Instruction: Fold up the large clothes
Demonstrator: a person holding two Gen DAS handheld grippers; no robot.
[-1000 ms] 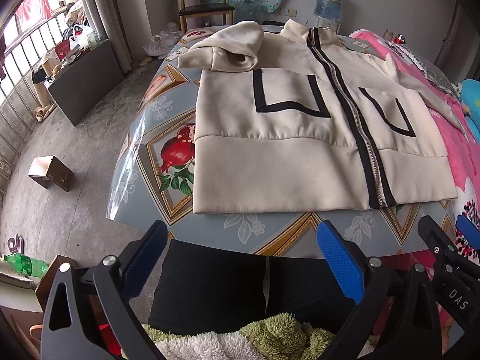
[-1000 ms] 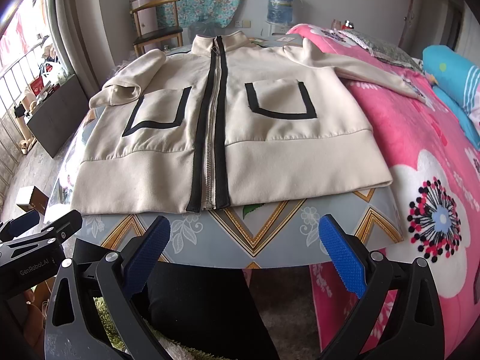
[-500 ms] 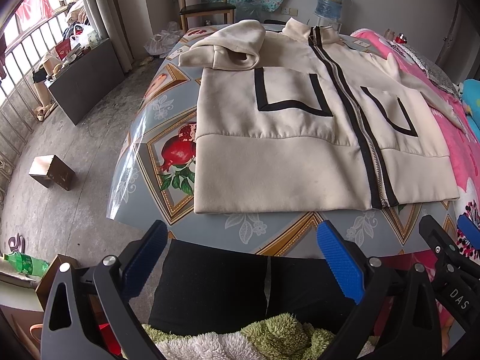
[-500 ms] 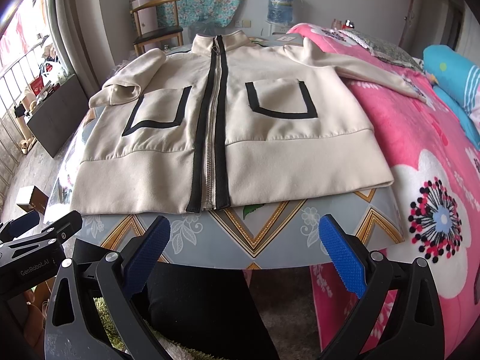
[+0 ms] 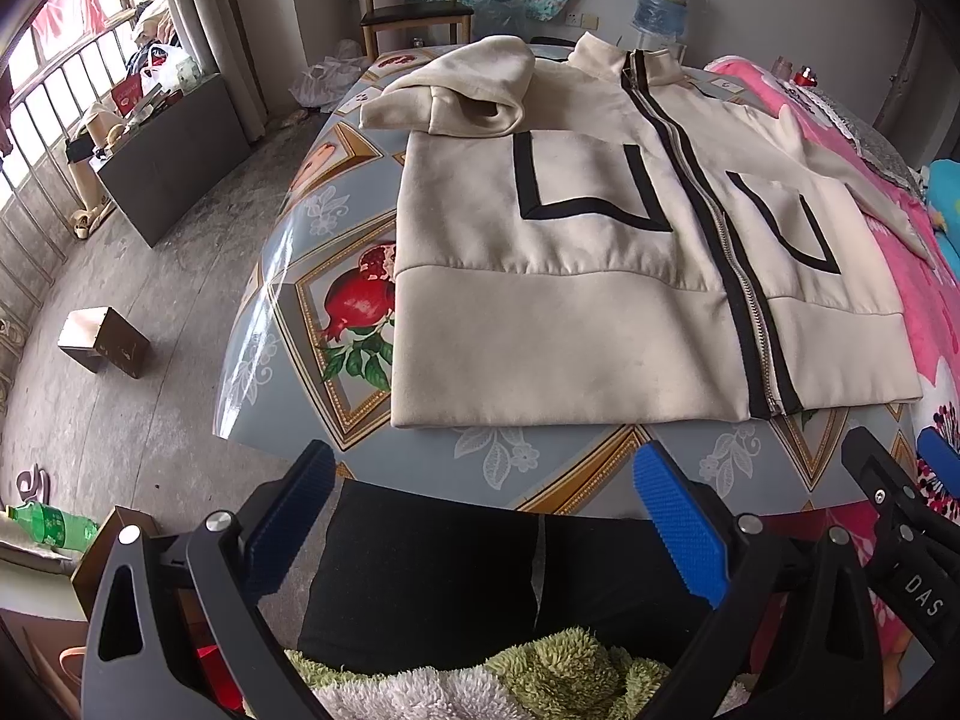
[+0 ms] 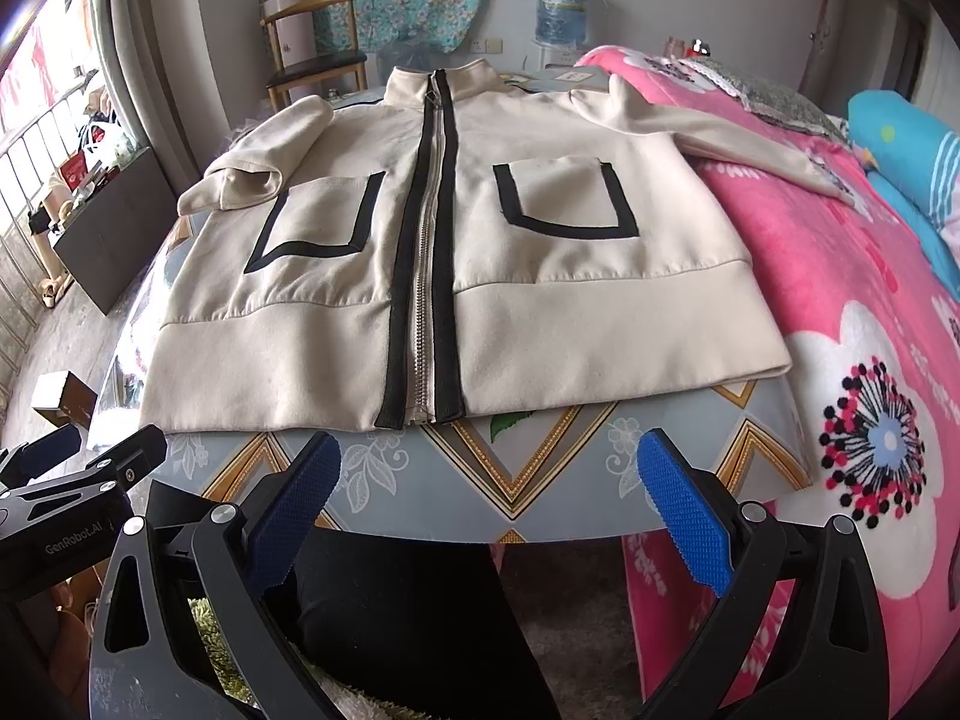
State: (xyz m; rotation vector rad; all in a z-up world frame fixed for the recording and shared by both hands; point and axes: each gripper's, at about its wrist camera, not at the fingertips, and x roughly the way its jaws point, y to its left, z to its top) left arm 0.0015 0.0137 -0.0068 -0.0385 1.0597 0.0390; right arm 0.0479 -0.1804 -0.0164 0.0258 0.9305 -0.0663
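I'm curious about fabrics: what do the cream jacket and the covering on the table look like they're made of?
The jacket looks like soft, matte fleece or suede-like knit: faint nap, no shine, with black woven-looking trim and a metal zipper. The table covering looks like printed cloth under clear glossy plastic, judging by the bright glare streaks; I can't be certain.

Grey concrete floor [image 5: 150, 276], barred window [image 5: 42, 120] left, wooden chair [image 6: 315, 60] by pale wall, pink bedspread [image 6: 840, 312] right.

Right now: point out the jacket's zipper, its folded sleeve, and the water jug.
zipper [image 6: 425, 276], right wrist view, mid-length of the teeth.
folded sleeve [image 5: 474, 90], left wrist view, top of the fold.
water jug [image 6: 561, 9], right wrist view, blue body.
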